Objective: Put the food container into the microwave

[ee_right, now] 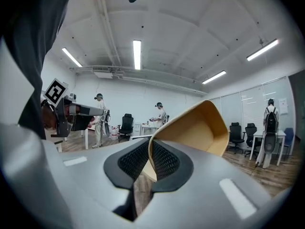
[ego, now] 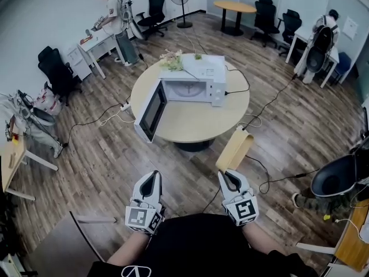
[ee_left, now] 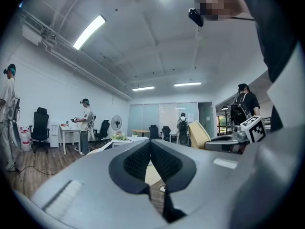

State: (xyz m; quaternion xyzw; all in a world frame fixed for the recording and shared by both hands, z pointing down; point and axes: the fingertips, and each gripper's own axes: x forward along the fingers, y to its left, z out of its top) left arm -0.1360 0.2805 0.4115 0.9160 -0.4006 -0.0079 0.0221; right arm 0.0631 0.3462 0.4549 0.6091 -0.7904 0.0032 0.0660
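A tan food container (ego: 235, 149) is held tilted in the air in front of the round table (ego: 190, 120); my right gripper (ego: 231, 179) is shut on its rim. The right gripper view shows the container (ee_right: 200, 128) rising from between the jaws. My left gripper (ego: 151, 183) hangs level beside the right one, shut, with nothing in it; its pads (ee_left: 164, 162) meet in the left gripper view. The white microwave (ego: 193, 82) stands on the table's far half, its door (ego: 152, 112) swung open to the left.
A power cable (ego: 271, 103) runs from the microwave over the wooden floor. A flower bunch (ego: 172, 61) lies behind the microwave. People work at desks at the back left (ego: 113, 22) and right (ego: 323, 39). A black bin (ego: 335, 178) stands at my right.
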